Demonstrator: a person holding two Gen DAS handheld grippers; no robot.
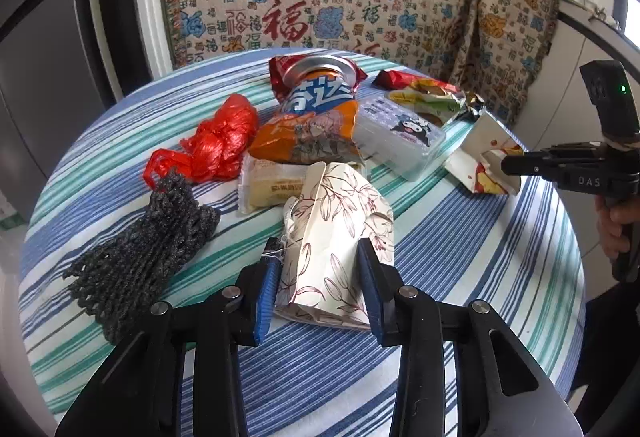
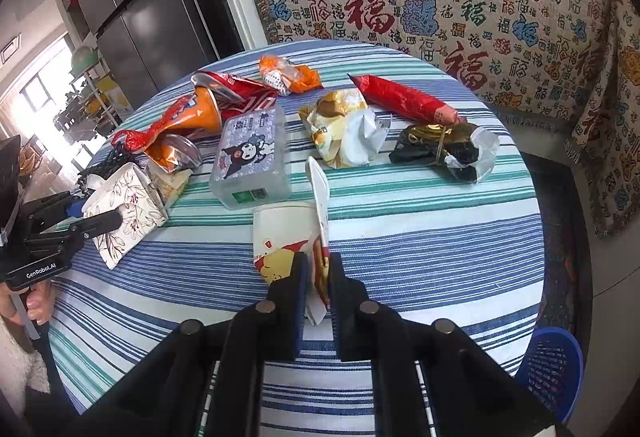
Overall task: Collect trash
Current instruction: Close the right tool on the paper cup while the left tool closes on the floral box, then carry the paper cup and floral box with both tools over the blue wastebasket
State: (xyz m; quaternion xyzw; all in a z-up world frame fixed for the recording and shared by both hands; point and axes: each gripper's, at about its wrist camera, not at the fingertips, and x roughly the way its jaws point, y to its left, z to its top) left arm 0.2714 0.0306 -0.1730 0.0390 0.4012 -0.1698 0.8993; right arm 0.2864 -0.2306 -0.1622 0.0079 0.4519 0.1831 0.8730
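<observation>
Both grippers hold trash above the striped surface (image 2: 420,249): left gripper (image 1: 320,293) clamps a floral paper box (image 1: 336,237); right gripper (image 2: 318,289), nearly shut, pinches a flattened paper cup (image 2: 288,237) toward 12 o'clock.

Blue-green striped tablecloth (image 1: 460,237); white floral carton (image 1: 336,237); red bag (image 1: 220,141).

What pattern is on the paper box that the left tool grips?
Reddish-brown leaf line drawings on cream paper box; clearest in the left wrist view.

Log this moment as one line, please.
left gripper: shut on floral paper box | right gripper: shut on flattened paper cup | rest of trash: on striped table
</observation>
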